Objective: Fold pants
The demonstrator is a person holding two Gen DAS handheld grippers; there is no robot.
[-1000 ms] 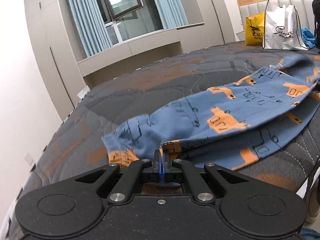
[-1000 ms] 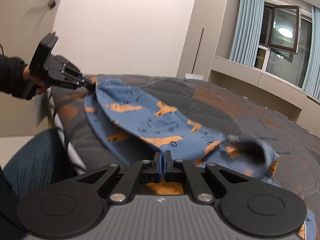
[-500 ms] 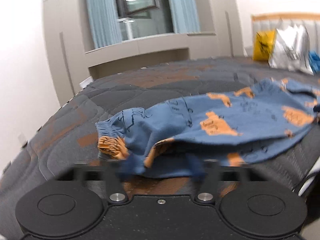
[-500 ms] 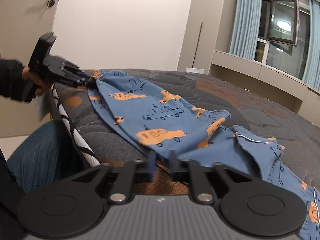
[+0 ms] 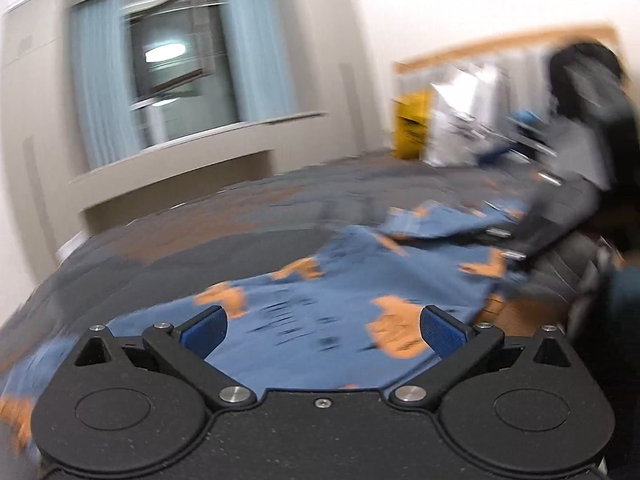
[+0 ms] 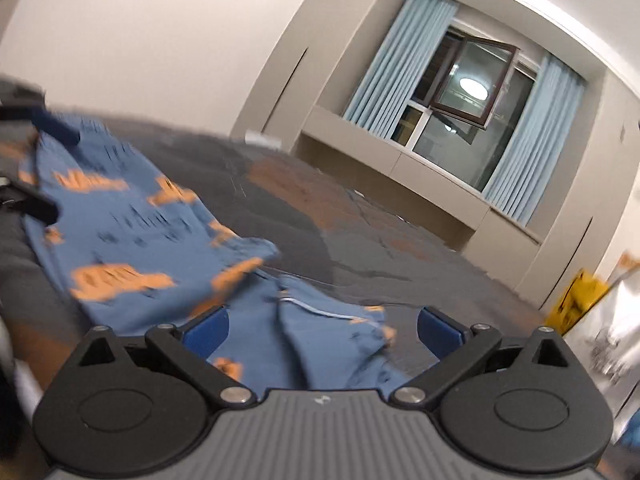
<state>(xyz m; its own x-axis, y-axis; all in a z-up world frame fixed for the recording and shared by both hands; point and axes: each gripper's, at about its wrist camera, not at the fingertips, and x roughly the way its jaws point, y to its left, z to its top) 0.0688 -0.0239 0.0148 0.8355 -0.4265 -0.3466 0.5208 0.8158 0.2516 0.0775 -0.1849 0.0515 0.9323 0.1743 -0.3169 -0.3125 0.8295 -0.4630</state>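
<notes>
A bedroom in a home. A bed [image 6: 360, 216] with a dark quilted cover, patched orange, fills the middle. A padded headboard [image 5: 500, 46] with a wooden rim stands at its far end. A window [image 6: 468, 92] with pale blue curtains [image 6: 392, 60] sits above a built-in ledge [image 6: 400, 168]. Shopping bags [image 5: 452, 120] lean against the headboard.

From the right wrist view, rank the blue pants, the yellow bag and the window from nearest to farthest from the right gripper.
1. Blue pants: directly under and ahead of the open right gripper, spreading left across the bed.
2. Yellow bag: far right, at the bed's far end.
3. Window: upper right, on the wall beyond the bed.
</notes>
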